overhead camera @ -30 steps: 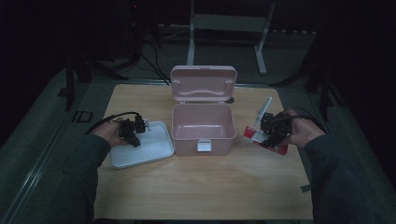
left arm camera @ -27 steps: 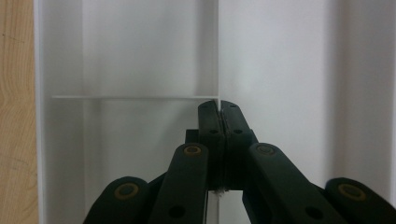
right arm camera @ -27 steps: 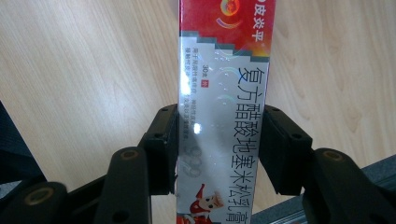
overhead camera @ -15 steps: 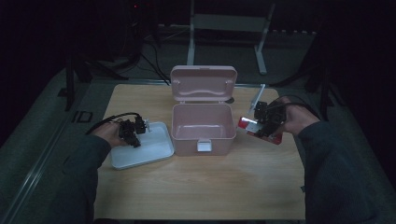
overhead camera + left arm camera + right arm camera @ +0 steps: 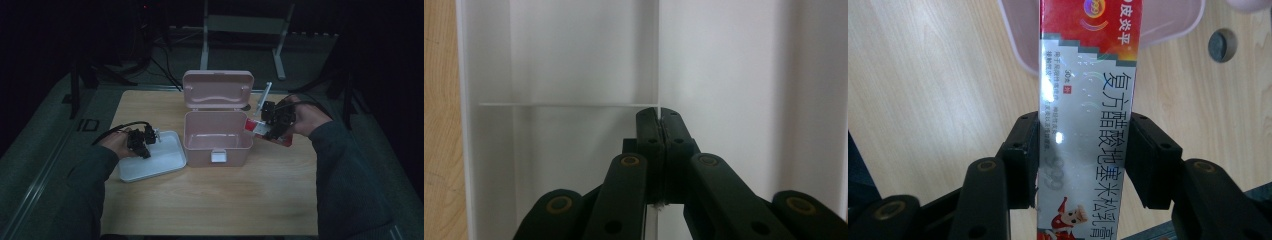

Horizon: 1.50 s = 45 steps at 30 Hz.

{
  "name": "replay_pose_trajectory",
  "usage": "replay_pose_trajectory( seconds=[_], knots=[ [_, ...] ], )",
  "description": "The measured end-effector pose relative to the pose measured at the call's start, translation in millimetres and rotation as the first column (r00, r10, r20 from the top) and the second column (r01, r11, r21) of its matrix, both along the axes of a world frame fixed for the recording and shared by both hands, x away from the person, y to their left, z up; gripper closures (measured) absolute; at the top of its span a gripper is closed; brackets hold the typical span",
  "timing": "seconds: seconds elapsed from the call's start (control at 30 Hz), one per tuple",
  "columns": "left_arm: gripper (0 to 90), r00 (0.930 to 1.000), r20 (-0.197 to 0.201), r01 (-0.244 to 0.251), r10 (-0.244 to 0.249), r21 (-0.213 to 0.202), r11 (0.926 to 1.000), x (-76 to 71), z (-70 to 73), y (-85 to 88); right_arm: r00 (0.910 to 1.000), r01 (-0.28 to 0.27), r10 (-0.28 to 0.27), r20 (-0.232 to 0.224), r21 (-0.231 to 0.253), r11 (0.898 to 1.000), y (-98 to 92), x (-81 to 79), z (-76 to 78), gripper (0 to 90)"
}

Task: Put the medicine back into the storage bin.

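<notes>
At 3 o'clock of the open pink box (image 5: 216, 135), my right gripper (image 5: 264, 127) holds a red-and-white carton (image 5: 1087, 115) clear of the worktop (image 5: 210, 200), its jaws clamped on the two long side faces about mid-length. In the right gripper view the carton's far end reaches over the box rim, with the box cavity beyond it.

Carton: a slim cardboard pack with glossy print, by the look of it for a tube of ointment. I judge it light and fairly stiff along its length, but the thin walls would dent under a hard squeeze, and the shiny finish could slip. The grip across the narrow width, near the middle, looks right; it keeps the pack balanced and leaves the leading end free to go in first.

Left gripper (image 5: 145, 142): at 9 o'clock of the box, over the white tray (image 5: 170, 160). In the left gripper view the jaws are pressed together with a thin upright divider (image 5: 658, 50) of the tray running straight ahead from between them; I take that as a pinch on the divider, steadying the tray.

Box lid (image 5: 218, 92) stands open at 12 o'clock, with a small dark round thing (image 5: 1222, 45) on the worktop beside it.
</notes>
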<state>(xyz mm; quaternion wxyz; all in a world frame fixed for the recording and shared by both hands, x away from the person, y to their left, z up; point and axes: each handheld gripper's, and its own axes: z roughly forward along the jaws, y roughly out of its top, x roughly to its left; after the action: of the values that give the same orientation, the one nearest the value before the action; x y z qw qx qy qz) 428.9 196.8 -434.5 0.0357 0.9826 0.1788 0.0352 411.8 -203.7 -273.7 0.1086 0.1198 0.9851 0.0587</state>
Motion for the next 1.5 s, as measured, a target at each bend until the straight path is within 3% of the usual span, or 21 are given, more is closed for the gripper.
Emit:
replay_pose_trajectory(
  seconds=[0.53, 1.5],
  knots=[
    [88.8, 1.0000, -0.002, 0.004, -0.004, 0.009, 1.0000, -0.5, -2.9, -1.3, 0.9982, -0.060, 0.060, -0.001, -0.028, 0.998, 37.6, 11.7, 5.1, 51.3],
    [88.7, 1.0000, -0.010, 0.000, 0.000, -0.002, 1.0000, -1.6, -10.6, -1.1, 0.9870, -0.160, 0.161, 0.008, -0.070, 0.985, 92.5, 14.6, -5.5, 51.3]
  ],
)
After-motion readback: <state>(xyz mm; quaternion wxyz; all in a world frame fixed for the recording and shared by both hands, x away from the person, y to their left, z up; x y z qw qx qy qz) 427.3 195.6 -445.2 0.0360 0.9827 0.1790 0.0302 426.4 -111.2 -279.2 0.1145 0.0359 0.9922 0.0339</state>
